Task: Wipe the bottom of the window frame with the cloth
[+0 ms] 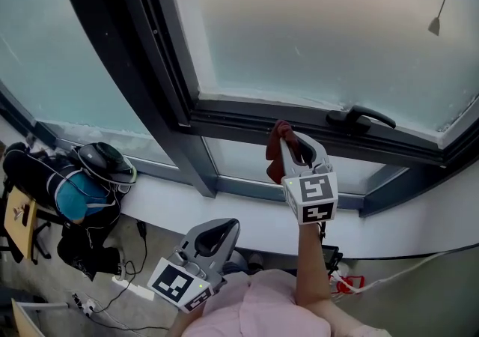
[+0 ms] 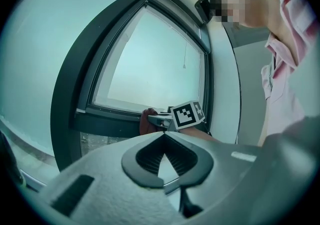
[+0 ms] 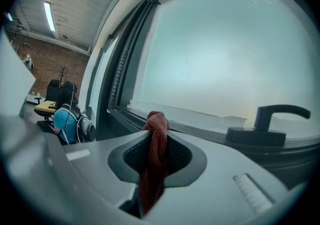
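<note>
Right gripper (image 1: 292, 150) clamped on red cloth (image 1: 278, 147), at window frame (image 1: 239, 114) bottom rail. Left gripper (image 1: 217, 232) closed, empty.

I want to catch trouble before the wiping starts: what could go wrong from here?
1. The cloth is pinched into a narrow bunch in the right gripper, so the hard gripper tips might scrape the window frame instead of the cloth wiping it.
2. The handle sits on the frame close beside the cloth; a sweep towards it could snag.
</note>
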The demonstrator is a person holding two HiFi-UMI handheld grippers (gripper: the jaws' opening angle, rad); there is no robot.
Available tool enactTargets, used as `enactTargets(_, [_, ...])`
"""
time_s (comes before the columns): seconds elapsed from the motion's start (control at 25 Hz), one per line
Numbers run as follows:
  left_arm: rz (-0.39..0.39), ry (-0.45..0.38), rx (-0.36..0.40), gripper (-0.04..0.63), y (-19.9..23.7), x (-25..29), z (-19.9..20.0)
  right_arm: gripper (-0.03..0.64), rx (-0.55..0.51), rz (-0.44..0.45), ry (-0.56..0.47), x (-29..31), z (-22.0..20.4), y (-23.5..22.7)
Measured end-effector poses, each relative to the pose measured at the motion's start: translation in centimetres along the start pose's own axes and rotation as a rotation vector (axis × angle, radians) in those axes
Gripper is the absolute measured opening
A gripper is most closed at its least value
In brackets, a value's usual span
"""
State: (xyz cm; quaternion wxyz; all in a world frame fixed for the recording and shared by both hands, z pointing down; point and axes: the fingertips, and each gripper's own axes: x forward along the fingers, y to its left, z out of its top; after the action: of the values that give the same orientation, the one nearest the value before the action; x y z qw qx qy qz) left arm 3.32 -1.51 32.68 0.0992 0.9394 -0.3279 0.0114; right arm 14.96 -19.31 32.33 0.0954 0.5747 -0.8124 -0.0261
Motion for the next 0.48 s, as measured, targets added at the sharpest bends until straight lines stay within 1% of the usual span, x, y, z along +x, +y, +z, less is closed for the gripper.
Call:
enactTargets(0.24, [0.001,-0.006,0.009,-0.002,-0.8,-0.3,0.1,0.057,0.009,-0.010,0.009,-0.3,-0.3,0.0])
enactTargets(0.48, [0.042,-0.009,0.004,-0.002,0.1,-1.2,0.1,0.057,0.017,-0.003,0.011,-0.3,-0.3,-0.2])
